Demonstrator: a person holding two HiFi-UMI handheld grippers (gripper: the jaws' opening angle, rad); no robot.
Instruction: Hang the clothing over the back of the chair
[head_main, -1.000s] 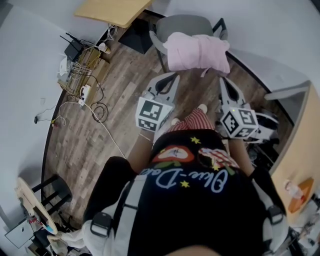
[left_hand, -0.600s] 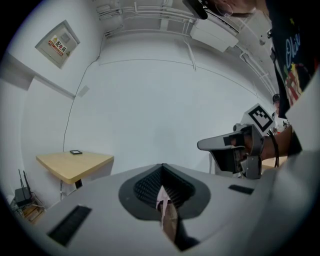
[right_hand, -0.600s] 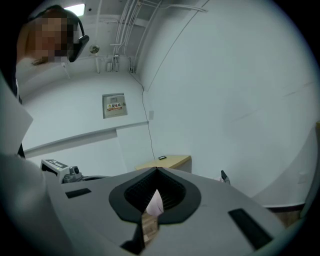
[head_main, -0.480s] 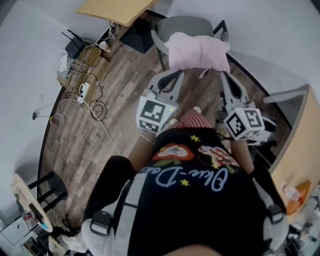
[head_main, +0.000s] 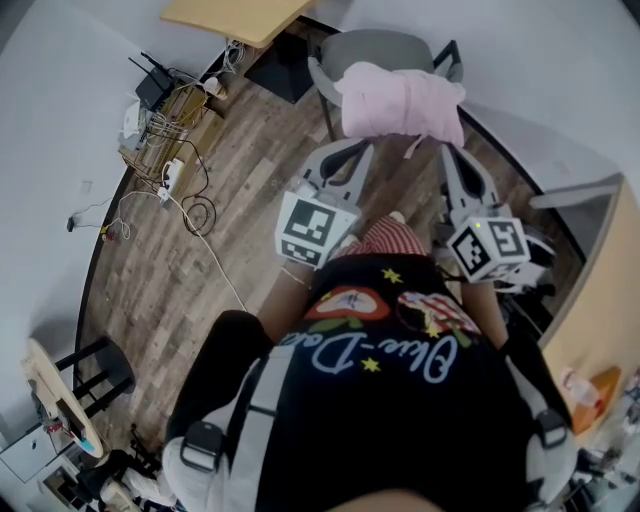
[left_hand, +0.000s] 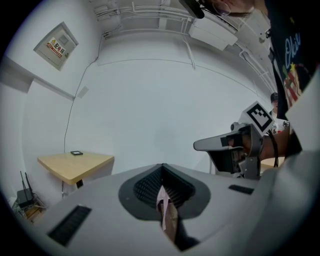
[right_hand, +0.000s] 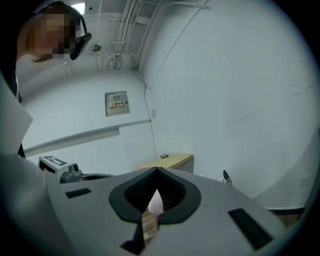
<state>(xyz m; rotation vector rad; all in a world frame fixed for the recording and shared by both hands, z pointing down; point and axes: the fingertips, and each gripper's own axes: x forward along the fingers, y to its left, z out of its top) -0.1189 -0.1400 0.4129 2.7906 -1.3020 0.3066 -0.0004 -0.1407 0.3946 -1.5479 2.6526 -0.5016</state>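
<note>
The pink clothing (head_main: 400, 100) lies bunched over the back of the grey chair (head_main: 370, 48), with a pink cord hanging below its lower edge. My left gripper (head_main: 357, 150) is shut and empty, its tip just short of the clothing's lower left edge. On the other side my right gripper (head_main: 447, 153) is shut on nothing too, just below the lower right edge. In the left gripper view the closed jaws (left_hand: 162, 169) show only a pink sliver through their slit, and the right gripper (left_hand: 220, 145) hangs alongside. The right gripper view shows its jaws (right_hand: 156, 173) closed likewise.
A wooden desk (head_main: 235, 15) stands behind the chair by the white wall. A router, a wire basket and cables (head_main: 160, 105) lie on the wood floor at the left. A white cabinet (head_main: 590, 190) and a wooden top (head_main: 600, 300) stand at the right, a stool (head_main: 100, 370) at lower left.
Both grippers have risen a little and now sit slightly nearer the clothing's lower edge in the head view. The clothing has stayed on the chair back.
</note>
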